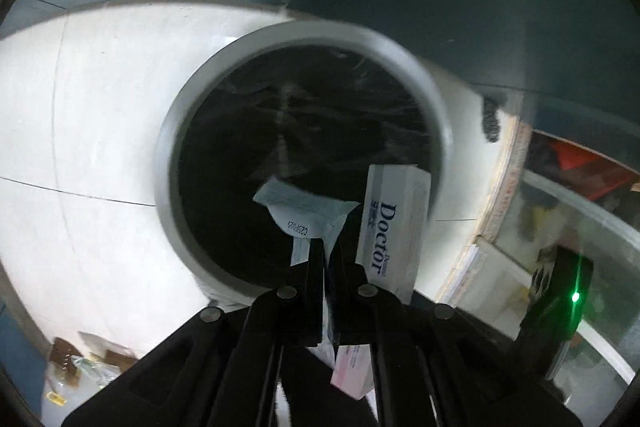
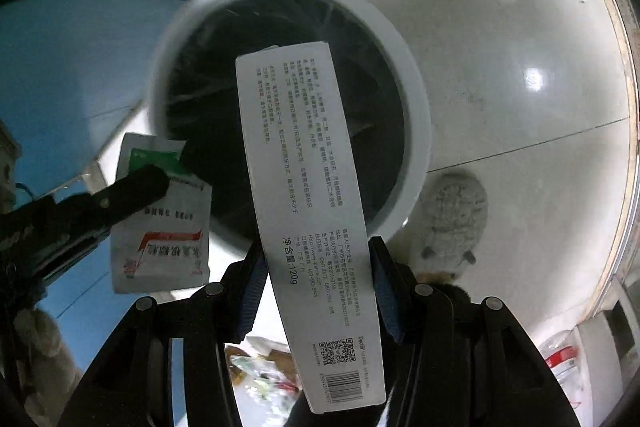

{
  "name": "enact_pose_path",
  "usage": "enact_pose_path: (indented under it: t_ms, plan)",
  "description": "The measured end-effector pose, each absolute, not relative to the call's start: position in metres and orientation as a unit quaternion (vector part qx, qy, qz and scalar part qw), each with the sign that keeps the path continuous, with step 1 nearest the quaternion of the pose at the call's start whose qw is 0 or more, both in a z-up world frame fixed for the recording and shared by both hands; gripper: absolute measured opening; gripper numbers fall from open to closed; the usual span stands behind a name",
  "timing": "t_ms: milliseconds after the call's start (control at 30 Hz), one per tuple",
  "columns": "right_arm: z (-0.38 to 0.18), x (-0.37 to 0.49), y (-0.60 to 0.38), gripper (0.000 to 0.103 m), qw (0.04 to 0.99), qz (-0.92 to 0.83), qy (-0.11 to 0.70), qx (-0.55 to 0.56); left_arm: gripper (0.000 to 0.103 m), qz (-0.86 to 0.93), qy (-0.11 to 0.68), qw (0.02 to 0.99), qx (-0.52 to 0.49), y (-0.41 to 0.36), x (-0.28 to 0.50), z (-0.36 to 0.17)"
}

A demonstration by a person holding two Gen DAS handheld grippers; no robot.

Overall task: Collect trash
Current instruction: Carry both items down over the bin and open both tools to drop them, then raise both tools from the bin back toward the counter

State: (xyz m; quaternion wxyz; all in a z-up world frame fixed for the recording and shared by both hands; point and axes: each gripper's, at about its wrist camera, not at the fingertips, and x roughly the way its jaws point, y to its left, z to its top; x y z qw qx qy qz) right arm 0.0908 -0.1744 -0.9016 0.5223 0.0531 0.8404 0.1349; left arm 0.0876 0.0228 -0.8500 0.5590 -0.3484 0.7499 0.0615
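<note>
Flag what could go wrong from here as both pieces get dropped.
The box is long and tilted over the bin; released, it may catch the rim and tip out. The sachet in the left hand-held gripper sits near the rim, so it might flutter outside.

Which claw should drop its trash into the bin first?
Probably right. The right claw holds the long white box with its end over the bin mouth. The left claw holds its sachet nearer the rim.
</note>
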Motion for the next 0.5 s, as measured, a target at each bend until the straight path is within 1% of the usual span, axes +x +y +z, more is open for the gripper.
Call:
enact_pose_path:
  t_ms: [133,167,200,233,267,333,367,500]
  plan:
    - [-0.914,0.097,-0.166,0.054,0.505,0.134,0.851,0.043,0.005,0.081,0.758,0.568,-0.31,0.024,0.081,-0.844]
    - [-0.91,0.097,-0.167,0.066,0.508,0.131,0.851,0.033,0.014,0.086,0.757,0.576,-0.298,0.026,0.08,-0.841]
    - [-0.907,0.1,-0.166,0.081,0.512,0.128,0.849,0.029,0.048,0.095,0.756,0.584,-0.282,0.027,0.079,-0.834]
    - [-0.903,0.105,-0.161,0.086,0.517,0.125,0.847,0.028,0.073,0.102,0.752,0.592,-0.271,0.03,0.079,-0.831]
    - [-0.9,0.107,-0.156,0.089,0.52,0.123,0.845,0.024,0.103,0.113,0.745,0.604,-0.258,0.032,0.077,-0.822]
    - [-0.894,0.112,-0.154,0.095,0.527,0.116,0.842,0.007,0.103,0.13,0.736,0.625,-0.224,0.035,0.072,-0.806]
    - [-0.886,0.112,-0.155,0.103,0.533,0.112,0.839,-0.005,0.103,0.137,0.736,0.629,-0.21,0.035,0.069,-0.802]
    - [-0.863,0.12,-0.154,0.103,0.559,0.105,0.822,-0.039,0.103,0.161,0.73,0.641,-0.173,0.04,0.054,-0.778]
